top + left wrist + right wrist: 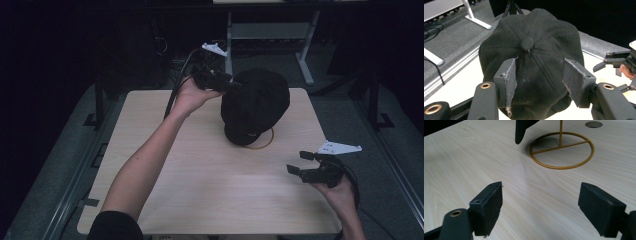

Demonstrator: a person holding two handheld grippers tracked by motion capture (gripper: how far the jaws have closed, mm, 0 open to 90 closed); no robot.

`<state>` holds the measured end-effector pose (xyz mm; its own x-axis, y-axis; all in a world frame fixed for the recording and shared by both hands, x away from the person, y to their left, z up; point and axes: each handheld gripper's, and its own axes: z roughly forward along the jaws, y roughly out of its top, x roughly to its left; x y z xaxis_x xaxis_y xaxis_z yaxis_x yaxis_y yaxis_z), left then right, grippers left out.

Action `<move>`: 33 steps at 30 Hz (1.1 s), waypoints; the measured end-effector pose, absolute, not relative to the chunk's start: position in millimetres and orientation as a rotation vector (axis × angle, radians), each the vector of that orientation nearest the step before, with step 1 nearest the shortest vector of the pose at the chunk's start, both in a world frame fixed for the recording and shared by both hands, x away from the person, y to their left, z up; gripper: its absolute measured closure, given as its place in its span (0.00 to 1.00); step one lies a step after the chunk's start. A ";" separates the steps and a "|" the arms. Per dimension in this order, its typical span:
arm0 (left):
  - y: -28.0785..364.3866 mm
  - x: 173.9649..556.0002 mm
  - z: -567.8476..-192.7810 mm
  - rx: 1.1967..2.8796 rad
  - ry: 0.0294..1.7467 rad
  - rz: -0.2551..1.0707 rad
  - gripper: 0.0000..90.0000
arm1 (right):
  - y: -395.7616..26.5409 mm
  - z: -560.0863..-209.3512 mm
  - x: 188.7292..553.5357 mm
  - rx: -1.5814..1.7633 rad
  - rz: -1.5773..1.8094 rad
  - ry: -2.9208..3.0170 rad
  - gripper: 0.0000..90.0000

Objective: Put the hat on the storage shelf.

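Note:
A black cap (255,105) sits on a gold wire stand whose ring base (267,142) rests on the light wooden table (200,190). My left gripper (227,82) is at the cap's far left side, level with its crown. In the left gripper view its jaws (539,72) stand apart on either side of the cap (531,50), just short of the fabric, with nothing pinched. My right gripper (299,162) hovers open near the table's right front edge, its jaws pointing towards the stand. In the right gripper view it (540,188) faces the ring base (561,150), and the cap's brim tip (520,131) hangs above.
A white desk frame (270,30) stands on the grey floor behind the table. A round cable hole (593,124) is cut in the tabletop past the stand. Metal rails run along the floor on both sides of the table.

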<state>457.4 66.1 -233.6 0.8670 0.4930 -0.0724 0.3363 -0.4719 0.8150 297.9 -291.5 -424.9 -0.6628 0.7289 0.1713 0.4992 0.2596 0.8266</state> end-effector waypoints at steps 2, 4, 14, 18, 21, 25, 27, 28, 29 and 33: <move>70.0 454.2 -236.0 2.115 0.607 0.225 0.48 | -290.1 -424.7 297.4 1.141 1.353 2.290 0.22; 73.6 451.2 -238.1 2.120 0.607 0.236 0.47 | -290.2 -424.8 297.3 1.138 1.348 2.293 0.22; 99.4 432.2 -259.2 2.114 0.635 0.232 0.47 | -290.4 -422.7 295.9 1.139 1.328 2.294 0.22; 108.5 421.9 -265.7 2.101 0.648 0.234 0.45 | -287.7 -420.8 295.8 1.121 1.317 2.302 0.22; 113.5 413.8 -269.6 2.110 0.648 0.242 0.45 | -286.1 -420.3 294.5 1.118 1.316 2.301 0.22; 121.5 406.5 -271.6 2.101 0.654 0.251 0.43 | -284.8 -419.1 294.2 1.121 1.325 2.308 0.22; 126.1 403.2 -271.0 2.093 0.654 0.255 0.44 | -284.1 -419.0 294.8 1.118 1.322 2.306 0.22; 128.0 401.9 -270.7 2.086 0.651 0.256 0.43 | -283.3 -418.9 294.9 1.121 1.320 2.310 0.22; 129.5 401.0 -270.3 2.085 0.648 0.257 0.43 | -282.8 -419.3 295.3 1.116 1.316 2.311 0.22; 136.7 395.8 -270.1 2.074 0.641 0.258 0.43 | -280.7 -420.7 295.9 1.122 1.300 2.316 0.22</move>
<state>395.8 136.7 -270.1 0.8425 0.5350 -0.0631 0.3424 -0.4415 0.8294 295.9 -280.7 -420.7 -0.6691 0.7298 0.1403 0.4998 0.3022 0.8117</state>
